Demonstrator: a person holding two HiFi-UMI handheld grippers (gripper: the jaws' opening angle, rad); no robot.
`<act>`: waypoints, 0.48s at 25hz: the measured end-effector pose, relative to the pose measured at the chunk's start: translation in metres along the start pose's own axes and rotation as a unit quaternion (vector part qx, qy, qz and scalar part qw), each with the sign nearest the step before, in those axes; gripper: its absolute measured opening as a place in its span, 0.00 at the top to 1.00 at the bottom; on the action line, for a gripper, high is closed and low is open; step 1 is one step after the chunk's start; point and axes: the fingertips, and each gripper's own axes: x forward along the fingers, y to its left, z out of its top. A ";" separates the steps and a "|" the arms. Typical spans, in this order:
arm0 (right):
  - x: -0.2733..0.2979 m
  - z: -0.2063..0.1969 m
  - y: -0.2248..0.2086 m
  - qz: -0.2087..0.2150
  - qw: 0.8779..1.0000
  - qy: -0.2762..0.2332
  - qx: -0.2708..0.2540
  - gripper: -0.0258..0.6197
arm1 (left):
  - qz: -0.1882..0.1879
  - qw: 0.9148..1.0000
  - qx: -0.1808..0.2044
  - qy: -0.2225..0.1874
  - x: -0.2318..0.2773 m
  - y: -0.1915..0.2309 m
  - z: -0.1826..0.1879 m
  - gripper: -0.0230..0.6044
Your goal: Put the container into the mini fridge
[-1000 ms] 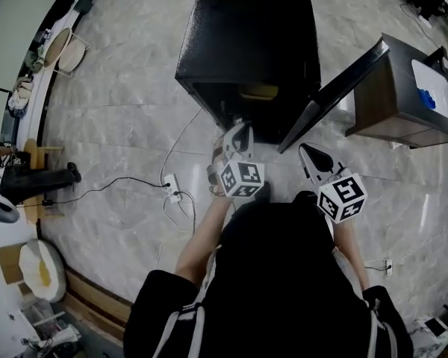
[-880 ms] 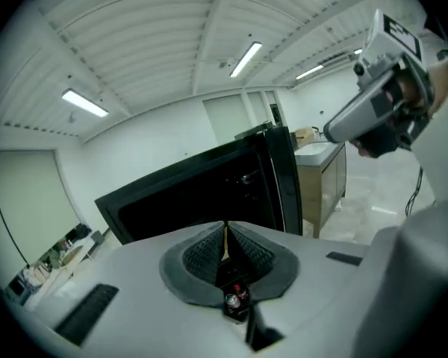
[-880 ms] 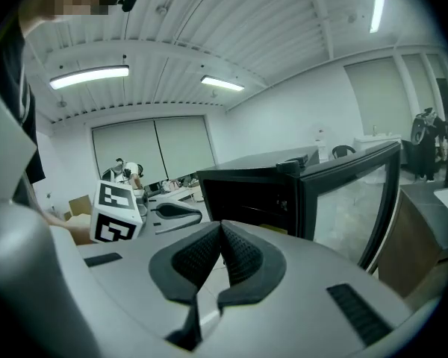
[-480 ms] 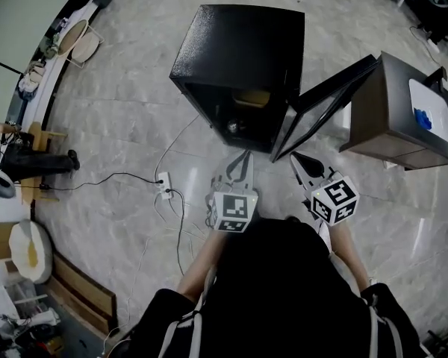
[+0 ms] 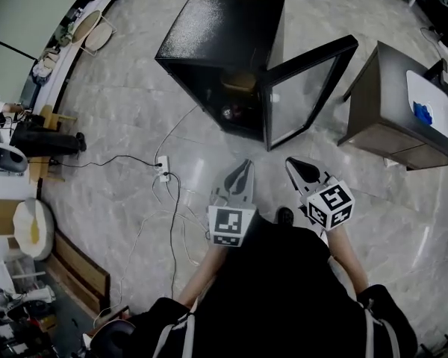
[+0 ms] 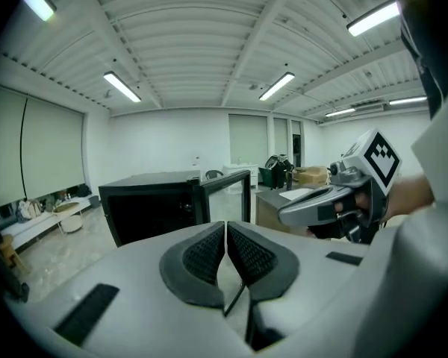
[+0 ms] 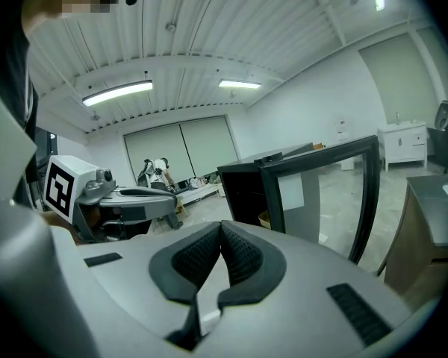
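There are two grippers here, one in each hand, and one black mini fridge (image 5: pixel 224 36) standing on the pale marbled floor (image 5: pixel 134 118) with its single glass-paned door (image 5: pixel 306 88) swung wide open. The left gripper (image 5: pixel 243 167) and the right gripper (image 5: pixel 293 164) are held side by side in front of the fridge and well apart from it, each carrying one cube (image 5: pixel 231 226) with square black-and-white markers. On both, the ribbed dark pads are pressed together with nothing between them. The one container (image 5: pixel 240 80), a tan, rounded shape, sits on a shelf inside the fridge's dark cavity. From above you also see one small roundish thing (image 5: pixel 228 112) lower in the cavity, too dim to identify. The top-down head view alone shows the fridge's speckled flat top, one white power strip (image 5: pixel 163 168) on the floor with thin cables trailing from it, and one dark box-shaped cabinet (image 5: pixel 392 121) to the right, bearing a white sheet (image 5: pixel 425 99) with a blue patch (image 5: pixel 423 113). The gripper views give what that view cannot: a ribbed white ceiling with long strip lights, pale walls, and each gripper seen from the other's side as smooth grey plastic. The right gripper view also catches the container's yellowish edge just behind the door frame.
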 end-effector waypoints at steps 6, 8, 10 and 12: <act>-0.054 -0.024 0.001 0.027 1.000 0.008 0.011 0.93 | 0.012 1.000 -0.015 0.014 -0.022 -0.061 -0.013 0.90; -0.062 -0.028 0.006 0.035 0.999 0.010 0.014 0.93 | 0.021 1.000 -0.015 0.012 -0.035 -0.070 -0.012 0.90; -0.065 -0.030 0.017 0.060 0.998 0.010 0.011 0.93 | 0.033 0.999 -0.021 0.012 -0.049 -0.073 -0.012 0.90; -0.066 -0.027 0.029 0.088 0.996 0.006 0.005 0.93 | 0.045 0.998 -0.038 0.010 -0.060 -0.074 -0.013 0.90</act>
